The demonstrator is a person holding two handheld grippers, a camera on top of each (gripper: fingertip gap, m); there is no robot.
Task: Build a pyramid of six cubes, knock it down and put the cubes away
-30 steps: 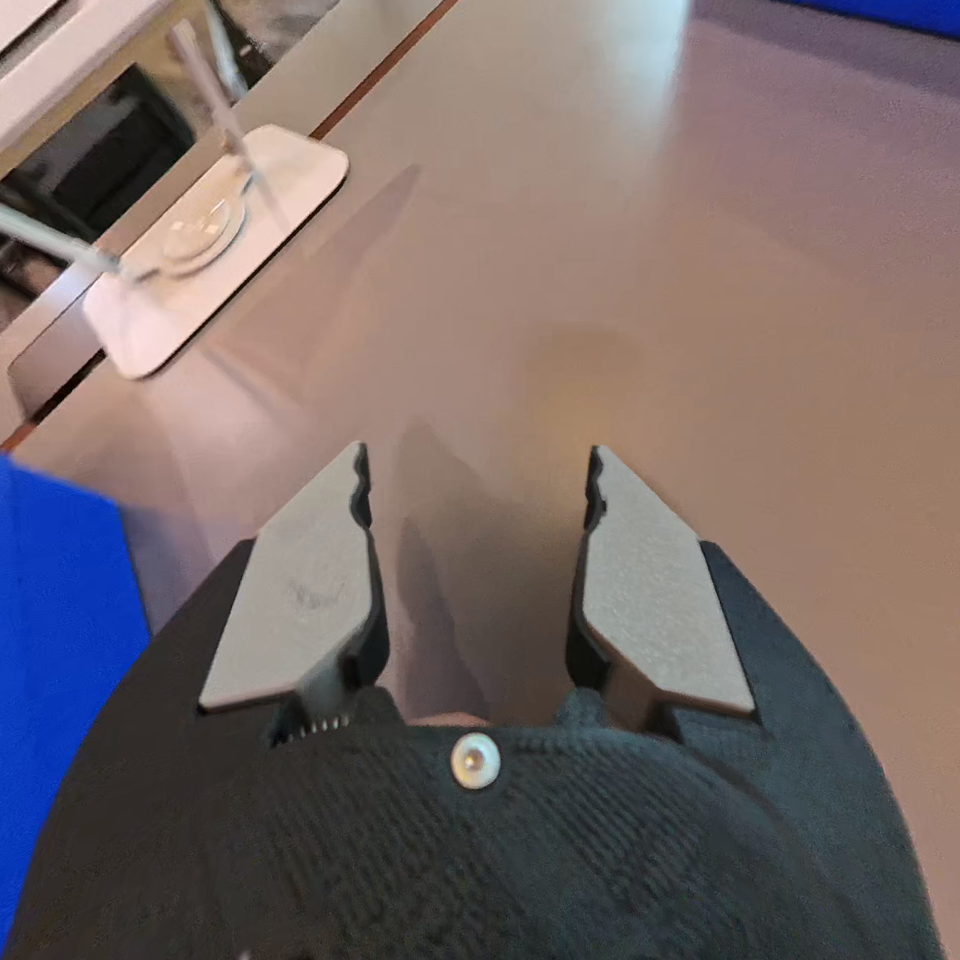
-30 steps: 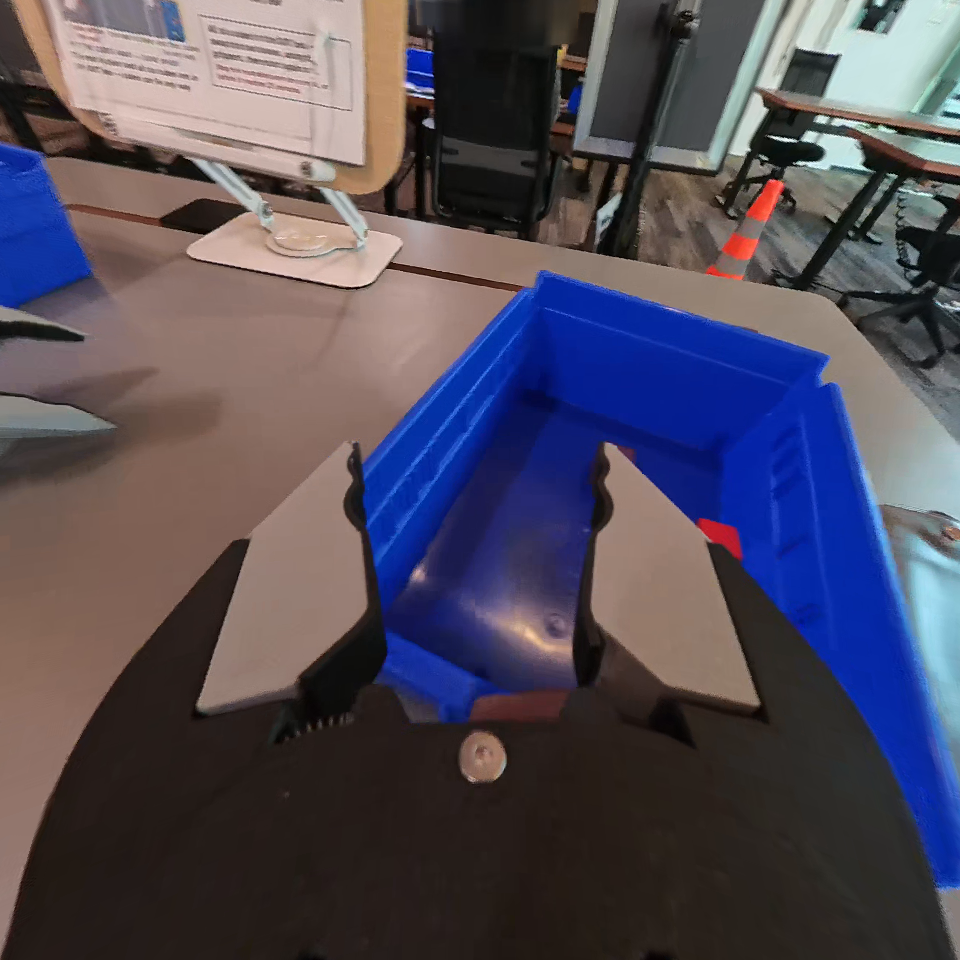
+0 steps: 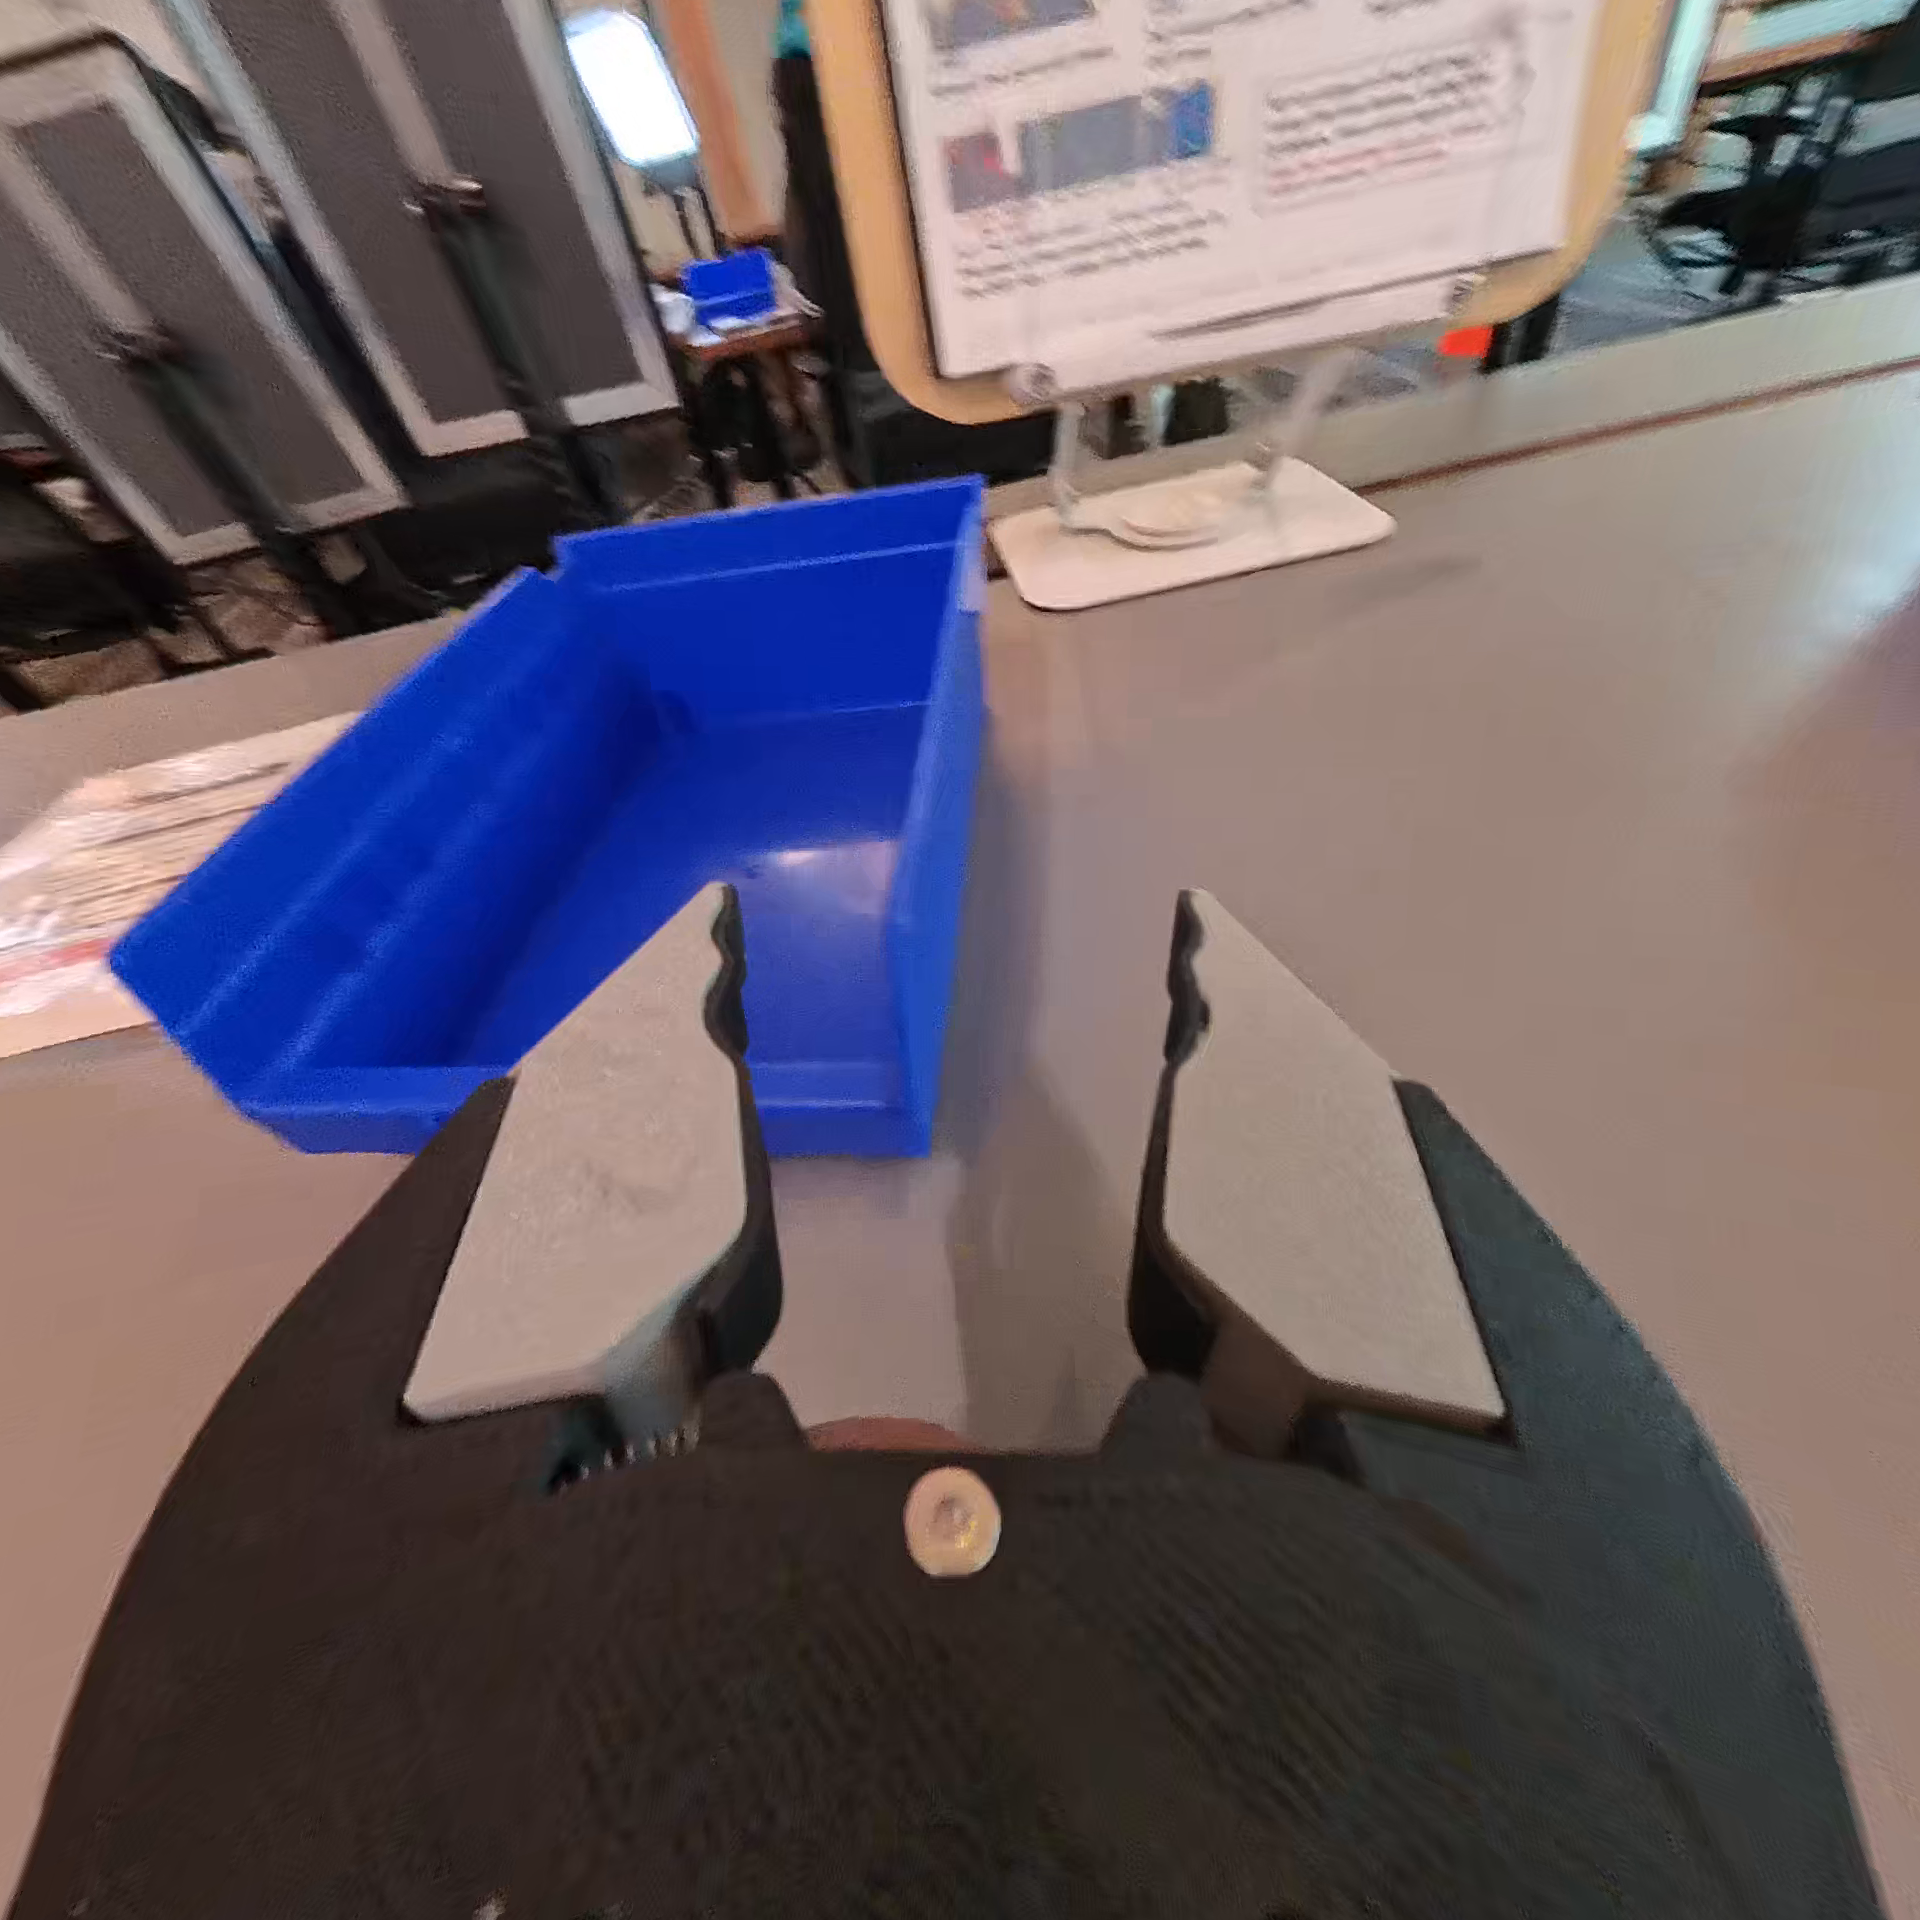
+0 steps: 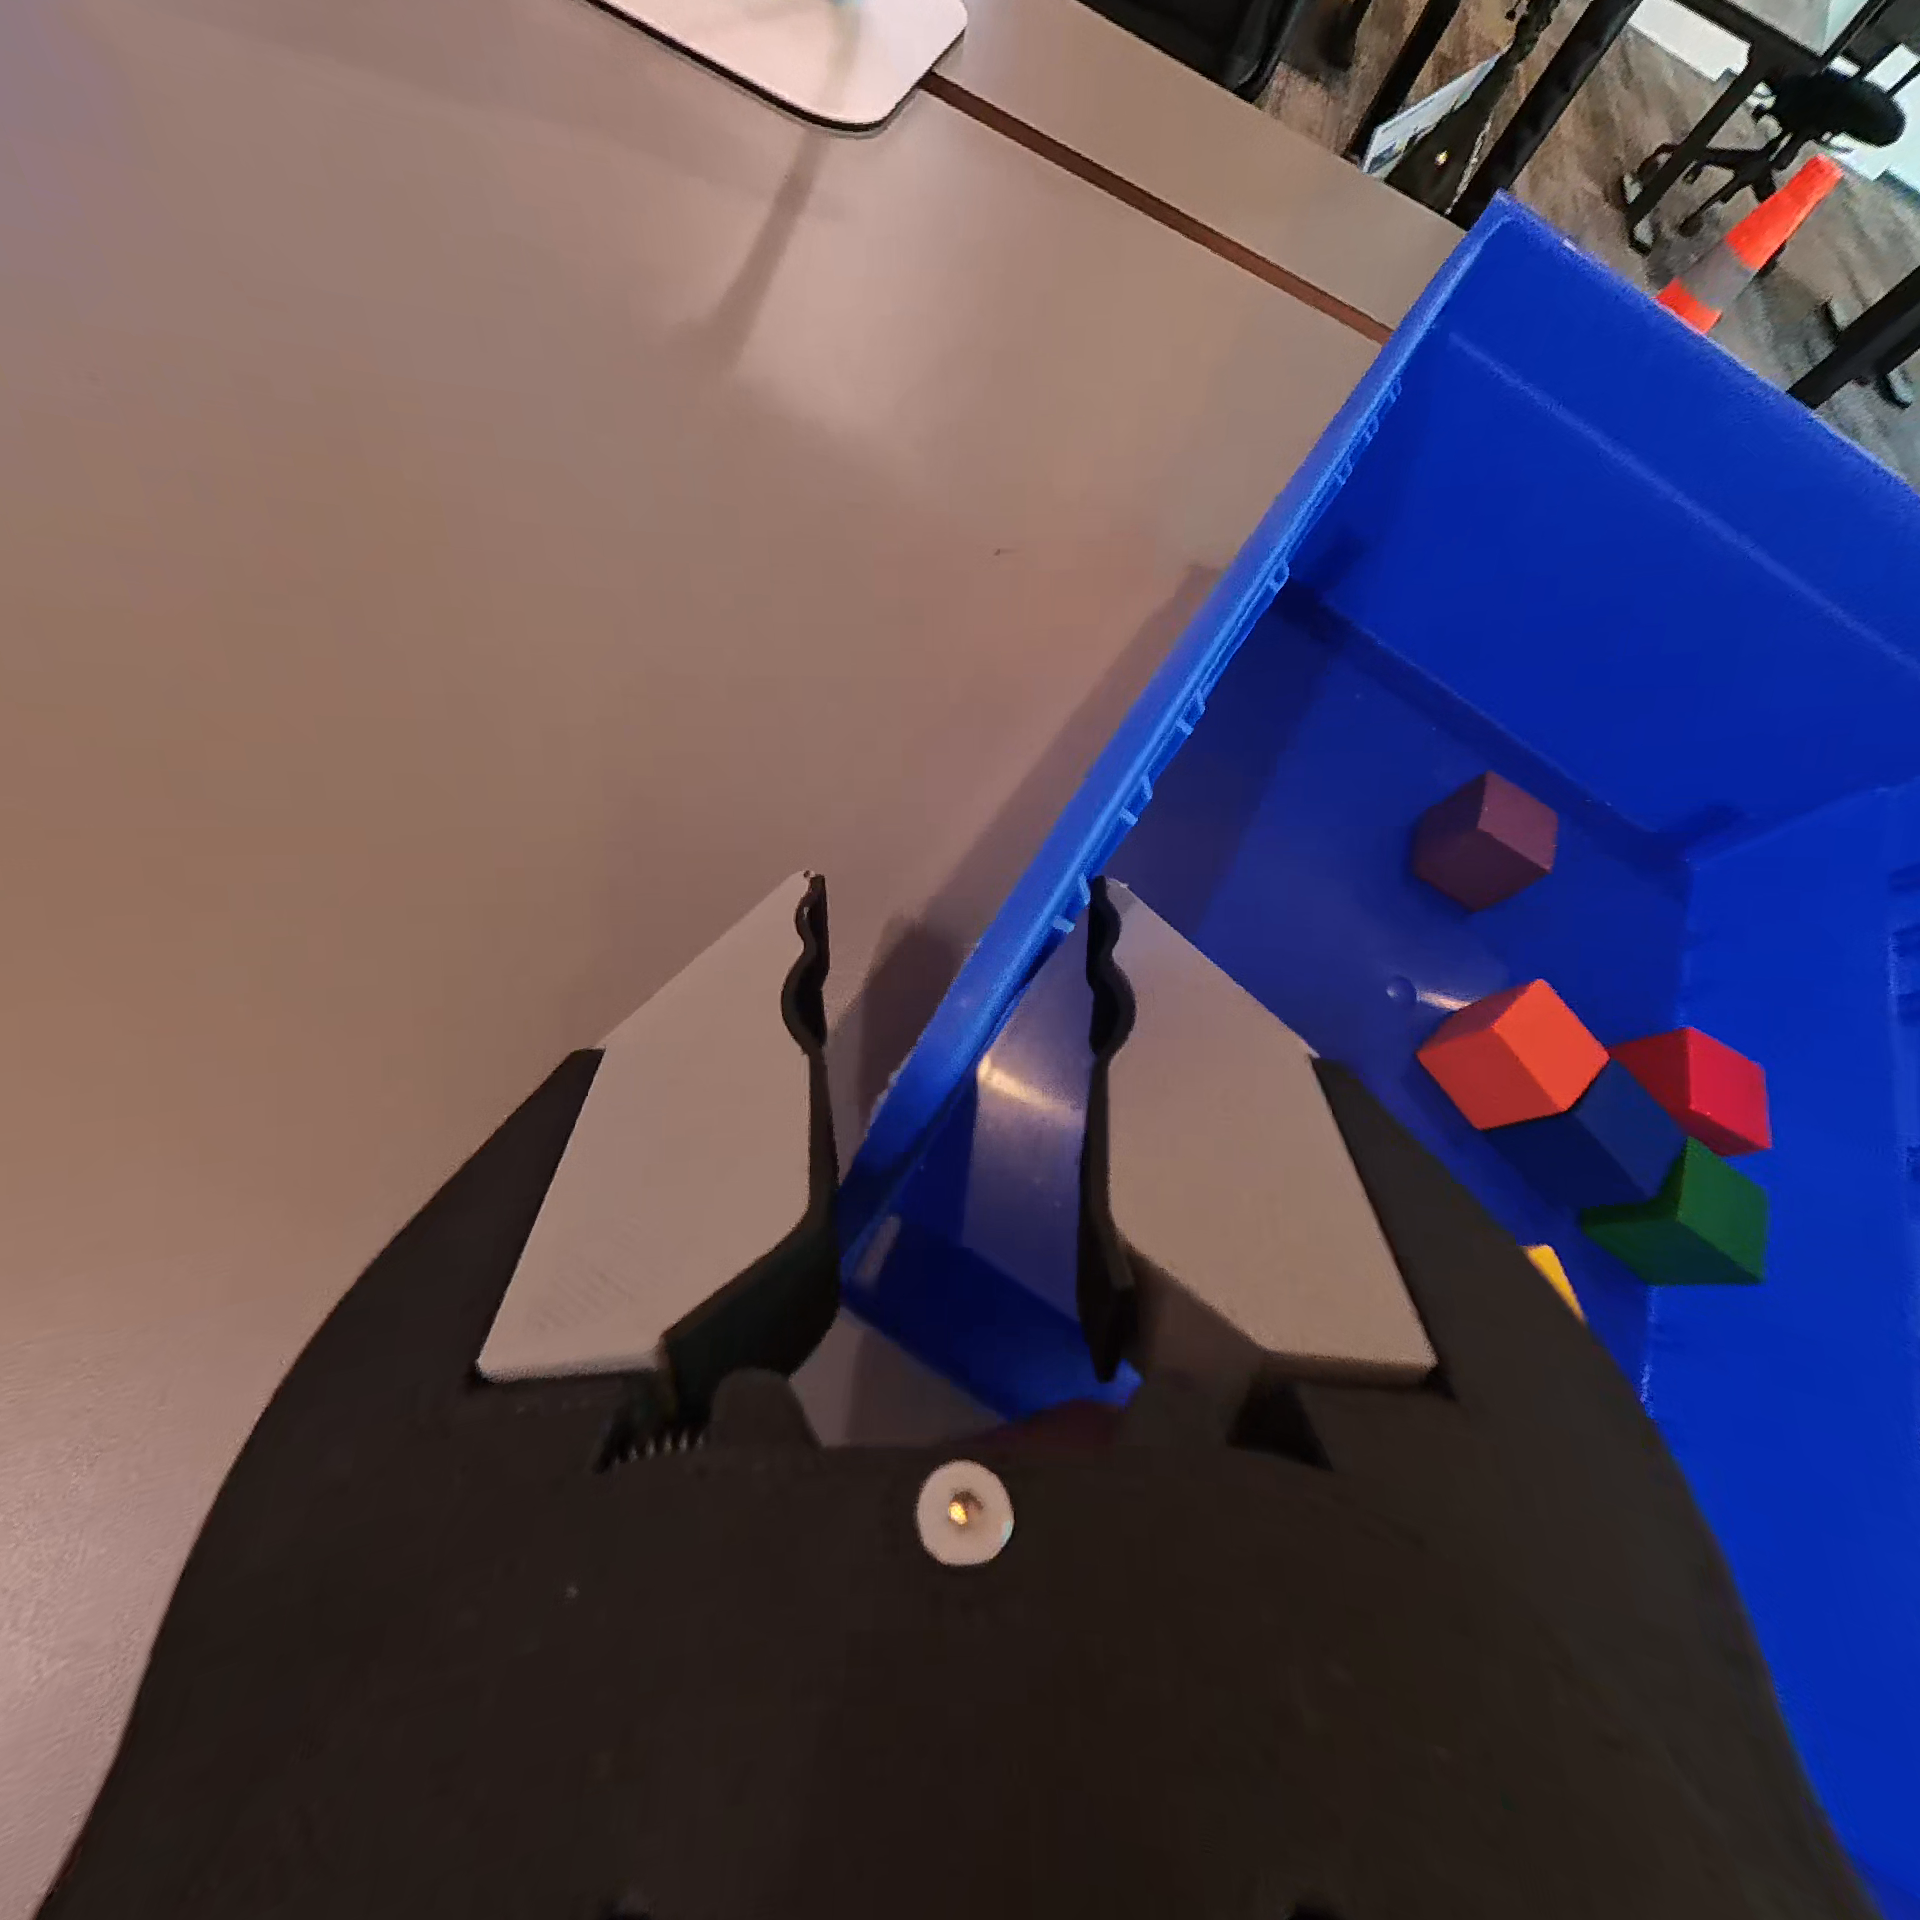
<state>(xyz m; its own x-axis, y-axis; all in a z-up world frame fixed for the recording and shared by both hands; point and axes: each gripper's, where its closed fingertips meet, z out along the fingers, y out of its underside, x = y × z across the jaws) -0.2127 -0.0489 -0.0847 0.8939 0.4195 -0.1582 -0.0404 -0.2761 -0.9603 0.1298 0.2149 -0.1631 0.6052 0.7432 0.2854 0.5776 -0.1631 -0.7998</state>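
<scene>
Several cubes lie in a blue bin [image 4: 1662, 520] in the right wrist view: purple [image 4: 1486, 842], orange [image 4: 1512, 1049], red [image 4: 1704, 1086], blue [image 4: 1600, 1143], green [image 4: 1694, 1221], and a sliver of yellow [image 4: 1553, 1273]. My right gripper [image 4: 958, 885] is partly open and empty. It hovers over the bin's left wall, which shows between the fingers. My left gripper [image 3: 954, 899] is open and empty above the table. A second blue bin [image 3: 468, 831] sits just ahead and to its left. No cubes show in the part of it I see.
A document board [image 3: 1247, 156] on a white stand base [image 3: 1195, 530] stands at the table's back; the base also shows in the right wrist view [image 4: 831, 52]. A crinkled plastic sheet [image 3: 94, 862] lies left of the left bin. An orange cone [image 4: 1766, 229] stands on the floor beyond. About 45 cm separates my left fingertips from my right.
The left gripper has swung up from facing bare table to face the left bin. The right gripper has tilted down and shifted left over the bin wall, and its fingers have narrowed.
</scene>
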